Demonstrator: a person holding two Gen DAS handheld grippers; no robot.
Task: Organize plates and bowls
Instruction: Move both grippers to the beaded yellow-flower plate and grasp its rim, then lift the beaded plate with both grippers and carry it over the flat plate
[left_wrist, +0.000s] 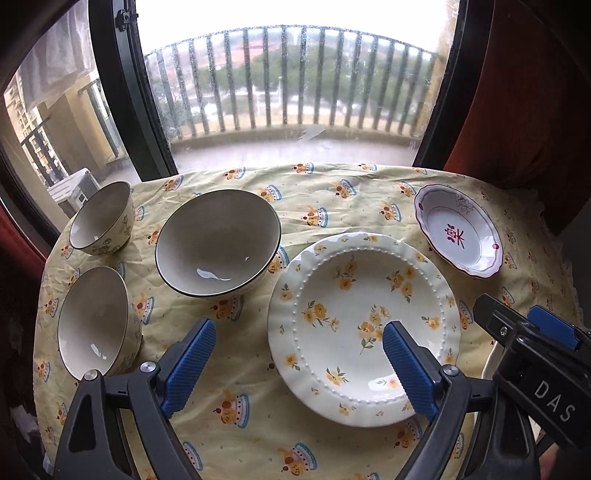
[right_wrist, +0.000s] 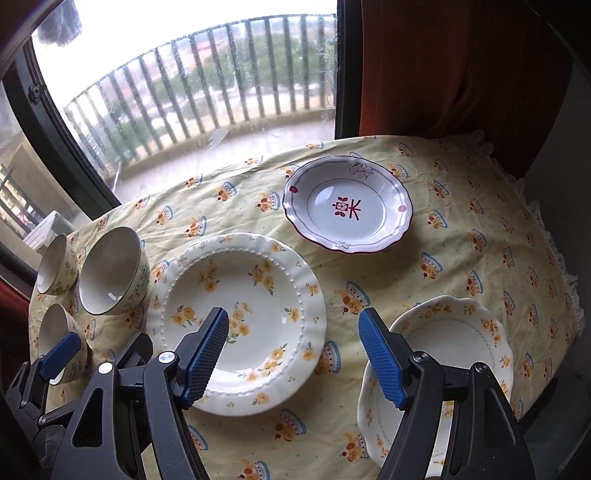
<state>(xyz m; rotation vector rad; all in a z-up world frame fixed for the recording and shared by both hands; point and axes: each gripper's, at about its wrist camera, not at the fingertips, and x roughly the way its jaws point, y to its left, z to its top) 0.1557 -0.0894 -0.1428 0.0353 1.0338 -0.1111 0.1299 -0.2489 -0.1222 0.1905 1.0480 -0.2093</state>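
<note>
A big cream plate with yellow flowers (left_wrist: 364, 295) (right_wrist: 236, 291) lies mid-table. Left of it stand a large grey-lined bowl (left_wrist: 218, 240) (right_wrist: 114, 273) and two small bowls, one far (left_wrist: 99, 221) (right_wrist: 55, 264) and one near (left_wrist: 94, 321) (right_wrist: 55, 328). A white plate with a red motif (left_wrist: 458, 230) (right_wrist: 347, 205) lies at the back right. A small scalloped floral plate (right_wrist: 454, 354) sits near right. My left gripper (left_wrist: 300, 326) hangs open over the big plate's left rim. My right gripper (right_wrist: 294, 314) is open between the big plate and the scalloped one, holding nothing.
The round table wears a yellow patterned cloth (left_wrist: 314, 199) (right_wrist: 461, 229) that falls away at the edges. Behind it is a window (left_wrist: 295, 92) with balcony railings, framed by red curtains (right_wrist: 461, 66). The other gripper's body shows at the picture's side (left_wrist: 535, 339) (right_wrist: 59, 354).
</note>
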